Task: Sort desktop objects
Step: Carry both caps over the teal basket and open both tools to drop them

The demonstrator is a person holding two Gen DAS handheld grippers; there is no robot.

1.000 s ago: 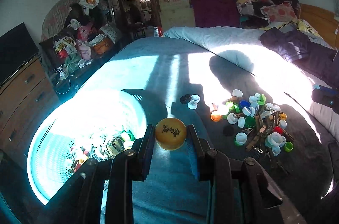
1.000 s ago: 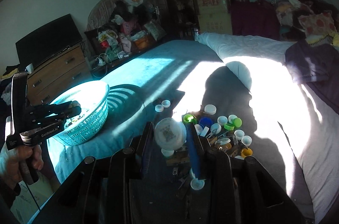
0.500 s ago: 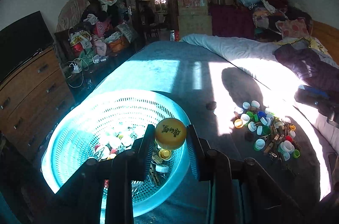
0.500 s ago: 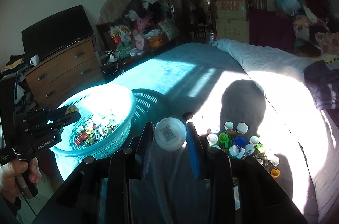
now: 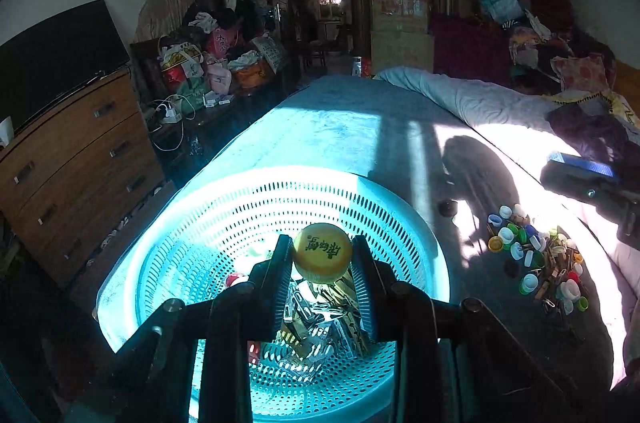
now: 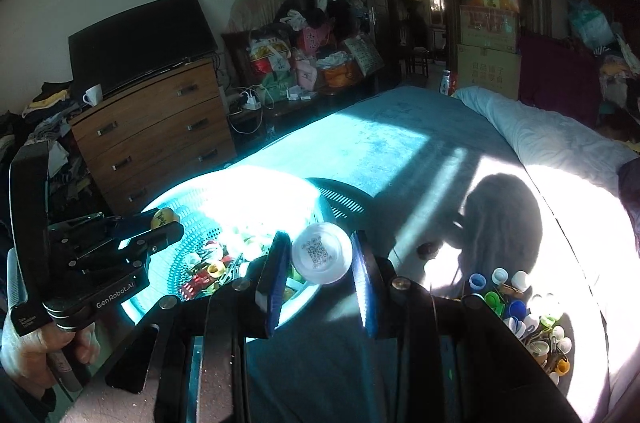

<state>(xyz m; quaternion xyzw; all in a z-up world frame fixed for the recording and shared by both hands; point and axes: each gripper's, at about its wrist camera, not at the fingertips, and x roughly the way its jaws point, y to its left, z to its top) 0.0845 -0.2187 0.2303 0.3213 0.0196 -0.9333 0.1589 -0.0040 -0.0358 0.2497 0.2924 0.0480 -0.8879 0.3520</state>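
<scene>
1. Left wrist view: a cluttered bedroom; a bed [image 5: 352, 127] with a teal cover, partly sunlit, carries a turquoise perforated basket [image 5: 224, 223].
2. The left gripper [image 5: 322, 259] is clamped on a yellow cap [image 5: 322, 258] with dark characters, held above the basket's interior, where clips and caps lie.
3. A pile of caps and clothespins [image 5: 536, 259] lies on the bed to the right, apart from the basket.
4. Right wrist view: a wooden dresser [image 6: 156, 131] bearing a dark screen [image 6: 140, 43] stands beyond the bed.
5. The right gripper [image 6: 320, 259] is clamped on a white cap [image 6: 321, 254] printed with a square code, held over the basket's near right rim.
6. At left, a hand [image 6: 24, 355] holds the left gripper over the basket.
</scene>
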